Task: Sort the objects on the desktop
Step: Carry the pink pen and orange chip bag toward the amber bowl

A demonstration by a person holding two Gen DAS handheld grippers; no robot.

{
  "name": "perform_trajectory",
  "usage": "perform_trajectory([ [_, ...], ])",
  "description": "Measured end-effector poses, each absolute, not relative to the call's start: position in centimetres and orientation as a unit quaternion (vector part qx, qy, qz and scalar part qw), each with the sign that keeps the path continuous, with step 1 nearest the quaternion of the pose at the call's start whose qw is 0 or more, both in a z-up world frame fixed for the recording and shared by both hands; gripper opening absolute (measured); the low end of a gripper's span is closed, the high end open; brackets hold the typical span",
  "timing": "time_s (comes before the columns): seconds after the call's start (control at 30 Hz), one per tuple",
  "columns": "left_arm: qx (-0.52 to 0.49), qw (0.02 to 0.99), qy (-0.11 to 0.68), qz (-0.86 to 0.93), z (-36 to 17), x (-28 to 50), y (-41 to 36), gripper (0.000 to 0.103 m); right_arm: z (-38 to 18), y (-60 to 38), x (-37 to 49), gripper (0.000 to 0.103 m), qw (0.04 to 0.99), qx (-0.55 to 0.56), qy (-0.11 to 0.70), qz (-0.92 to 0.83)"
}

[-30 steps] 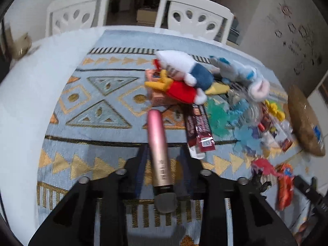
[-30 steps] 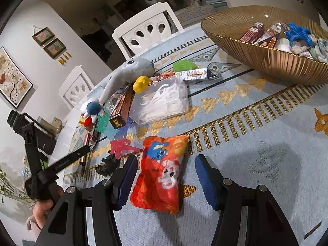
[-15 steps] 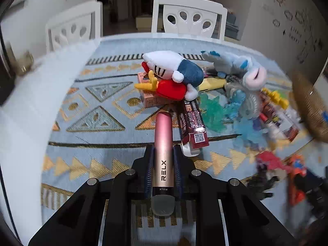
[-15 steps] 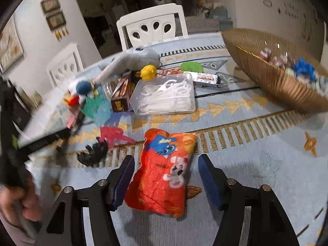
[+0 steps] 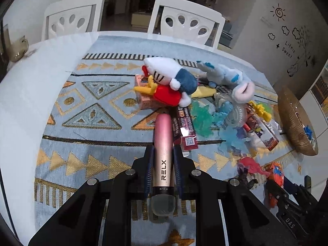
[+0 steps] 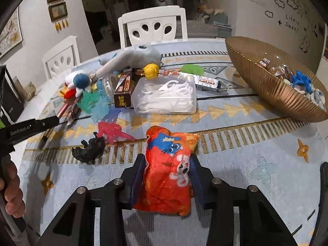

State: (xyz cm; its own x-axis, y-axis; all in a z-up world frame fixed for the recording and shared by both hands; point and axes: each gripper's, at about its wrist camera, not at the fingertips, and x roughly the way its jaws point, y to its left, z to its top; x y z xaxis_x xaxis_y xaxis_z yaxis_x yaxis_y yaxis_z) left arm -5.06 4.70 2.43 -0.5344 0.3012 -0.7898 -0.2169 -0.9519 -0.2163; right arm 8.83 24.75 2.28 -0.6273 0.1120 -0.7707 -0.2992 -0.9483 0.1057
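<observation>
Left wrist view: the left gripper (image 5: 163, 168) clamps a pink vape pen (image 5: 163, 143) between its fingers, above the table (image 5: 20, 102).

Right wrist view: the right gripper (image 6: 167, 176) fingers are closing around an orange snack bag (image 6: 168, 170) lying near the gold bowl (image 6: 272, 90).

Both views are sharp and evenly lit by indoor light from above, with dark doorways at the top. Soft shadows fall under the grippers at the bottom. Fisheye distortion bends the edges, and black vignetting fills the corners.
</observation>
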Motion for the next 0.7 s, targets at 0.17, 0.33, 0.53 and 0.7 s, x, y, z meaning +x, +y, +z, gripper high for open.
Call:
perform_trajectory([
  [0.17,-0.454,0.152,-0.053,0.877,2.8,-4.9,4.6,0.016,3.2,25.0,10.2,0.035,0.117,-0.382,0.127,0.908],
  [0.33,-0.448,0.153,-0.056,0.879,2.9,-4.8,4.5,0.016,4.3,25.5,11.2,0.035,0.117,-0.351,0.139,0.919],
  [0.53,-0.438,0.158,-0.044,0.884,3.2,-4.5,5.1,0.016,5.5,27.7,12.9,0.035,0.128,-0.317,0.18,0.922],
  [0.7,-0.433,0.165,-0.03,0.885,3.0,-4.1,6.1,0.016,6.9,29.3,15.2,0.035,0.134,-0.292,0.208,0.924],
])
